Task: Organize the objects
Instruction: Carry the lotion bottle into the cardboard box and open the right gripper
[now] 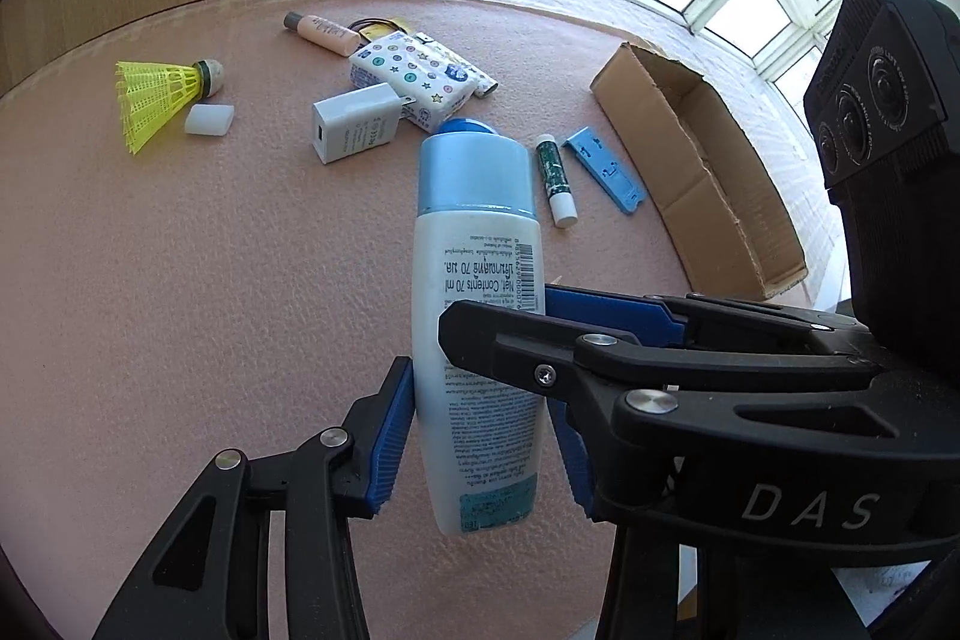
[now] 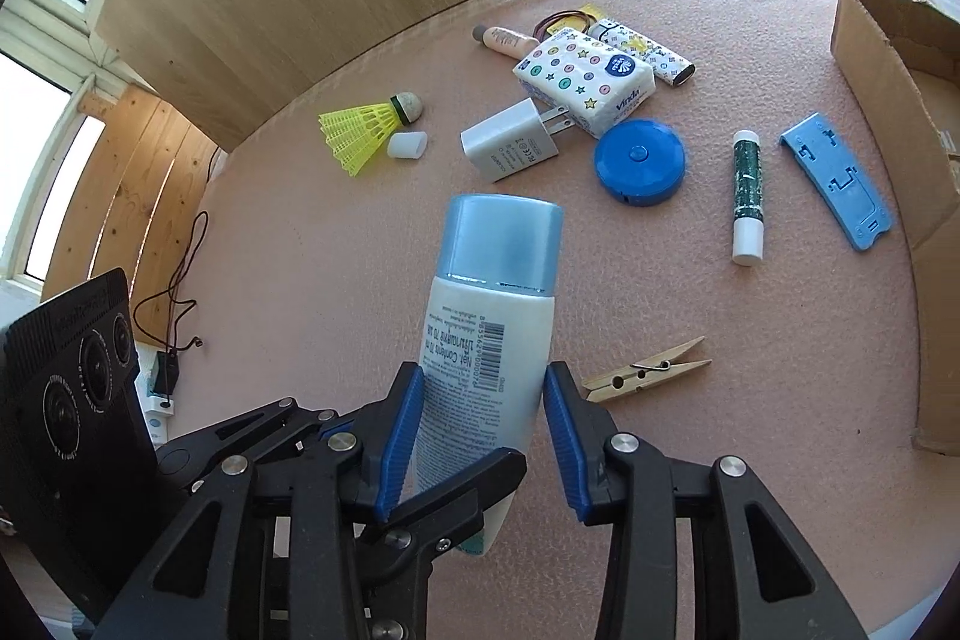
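A white bottle with a light blue cap [image 1: 474, 316] is held above the pink mat, cap pointing away; it also shows in the right wrist view [image 2: 486, 340]. My left gripper [image 1: 480, 436] is shut on the bottle's lower body with its blue pads. My right gripper [image 2: 480, 436] has its blue pads on both sides of the same bottle, just above the left gripper's hold, and touches it. The other gripper's black fingers cross in front in each view.
On the mat lie a yellow shuttlecock [image 2: 366, 124], a white cap [image 2: 408, 143], a white charger [image 2: 510, 147], a tissue pack [image 2: 585, 79], a blue tape measure [image 2: 639, 160], a green lip balm [image 2: 748, 193], a blue plastic bracket [image 2: 837, 181] and a clothespin [image 2: 645, 370]. An open cardboard box [image 1: 702, 160] lies at the right.
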`<act>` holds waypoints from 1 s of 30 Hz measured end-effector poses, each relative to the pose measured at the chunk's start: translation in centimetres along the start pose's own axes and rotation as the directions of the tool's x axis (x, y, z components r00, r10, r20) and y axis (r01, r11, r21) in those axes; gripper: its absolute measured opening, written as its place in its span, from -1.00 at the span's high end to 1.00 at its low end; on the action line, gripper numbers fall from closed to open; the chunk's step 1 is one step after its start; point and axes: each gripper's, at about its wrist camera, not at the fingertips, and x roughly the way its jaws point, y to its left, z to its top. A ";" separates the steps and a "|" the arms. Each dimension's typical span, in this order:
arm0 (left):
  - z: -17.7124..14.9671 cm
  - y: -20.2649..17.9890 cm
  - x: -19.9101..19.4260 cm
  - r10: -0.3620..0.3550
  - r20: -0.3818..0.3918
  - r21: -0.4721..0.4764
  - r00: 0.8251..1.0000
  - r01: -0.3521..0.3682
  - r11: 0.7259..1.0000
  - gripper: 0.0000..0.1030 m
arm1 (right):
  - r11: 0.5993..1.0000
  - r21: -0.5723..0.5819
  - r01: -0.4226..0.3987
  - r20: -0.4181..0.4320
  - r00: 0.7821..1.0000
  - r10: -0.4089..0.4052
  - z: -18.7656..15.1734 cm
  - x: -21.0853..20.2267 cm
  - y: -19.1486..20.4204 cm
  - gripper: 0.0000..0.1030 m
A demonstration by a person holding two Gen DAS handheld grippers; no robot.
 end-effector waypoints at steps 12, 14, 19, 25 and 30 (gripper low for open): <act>4.6 -10.0 1.8 -0.064 0.032 0.131 0.997 0.059 0.990 0.07 | 0.996 0.069 0.057 0.127 0.990 -0.065 0.9 -7.8 -6.4 0.26; 5.5 -12.0 2.5 -0.079 0.033 0.153 0.996 0.073 0.986 0.07 | 0.994 0.084 0.069 0.143 0.986 -0.081 1.0 -9.0 -7.8 0.26; 7.4 -17.0 4.7 -0.110 0.027 0.205 0.994 0.102 0.973 0.07 | 0.986 0.120 0.114 0.185 0.973 -0.135 1.0 -11.7 -11.4 0.26; 9.4 -21.9 7.2 -0.138 0.015 0.247 0.990 0.130 0.960 0.07 | 0.974 0.163 0.155 0.212 0.959 -0.188 1.2 -14.3 -15.1 0.26; 10.6 -24.4 8.9 -0.142 0.004 0.266 0.990 0.136 0.954 0.07 | 0.968 0.186 0.170 0.218 0.953 -0.209 1.5 -15.3 -17.2 0.26</act>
